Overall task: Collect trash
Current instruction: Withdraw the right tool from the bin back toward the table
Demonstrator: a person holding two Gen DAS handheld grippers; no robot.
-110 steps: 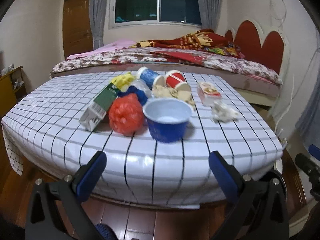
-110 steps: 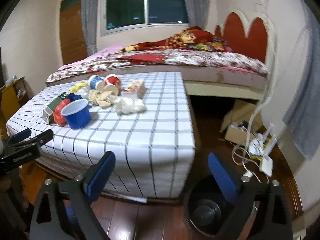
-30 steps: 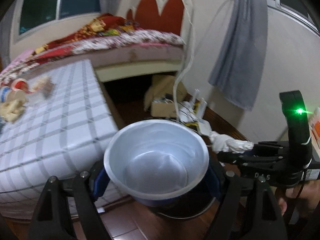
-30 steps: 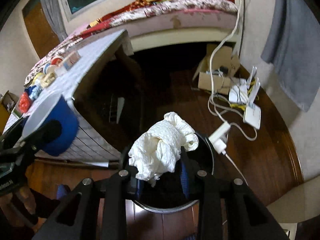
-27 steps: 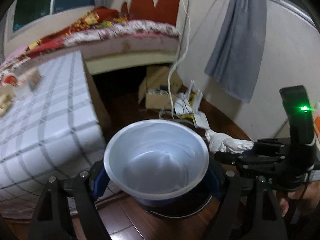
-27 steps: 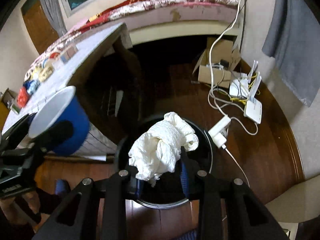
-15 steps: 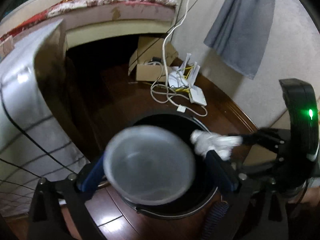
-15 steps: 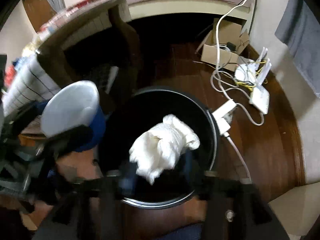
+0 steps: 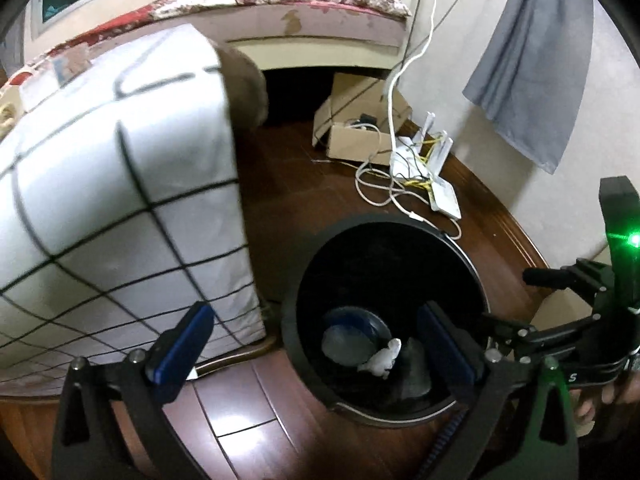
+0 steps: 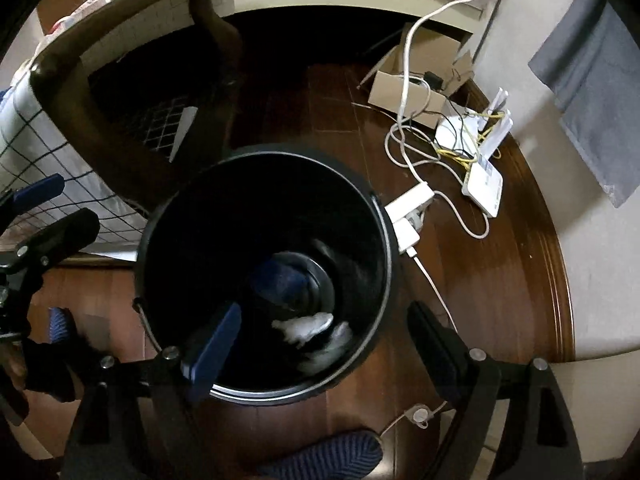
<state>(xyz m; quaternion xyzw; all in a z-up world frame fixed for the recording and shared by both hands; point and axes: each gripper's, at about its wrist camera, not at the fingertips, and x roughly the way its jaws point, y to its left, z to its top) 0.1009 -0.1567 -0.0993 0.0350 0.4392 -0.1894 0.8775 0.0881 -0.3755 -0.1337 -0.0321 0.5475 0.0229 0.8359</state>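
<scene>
**Cup and tissue lie at the bottom of the black bin**

The blue cup (image 9: 356, 338) rests on its side deep inside the black trash bin (image 9: 304, 280), its pale inner wall turned up toward the left wrist camera. Just beside it, touching or nearly so, sits the crumpled white tissue (image 9: 382, 360), a small bright wad against the dark floor of the bin. From the right wrist view the same cup (image 10: 286, 280) shows as a dark blue blur and the tissue (image 10: 306, 326) as a smeared white patch below it; both are motion-blurred there.

The left gripper (image 9: 316, 348) hangs over the bin's near rim with its blue-padded fingers (image 9: 180, 346) spread wide apart and nothing between them. The right gripper (image 10: 324, 348) is likewise spread wide and empty, one blue pad over the bin's mouth, the other finger outside the rim above the wooden floor (image 10: 480, 264).

The bin stands on the floor just beside the table draped in a white checked cloth (image 9: 120, 200). A white router (image 10: 484, 184) and its tangle of cables (image 10: 404, 148) lie near the bin, with a cardboard box (image 9: 360, 136) beyond.
</scene>
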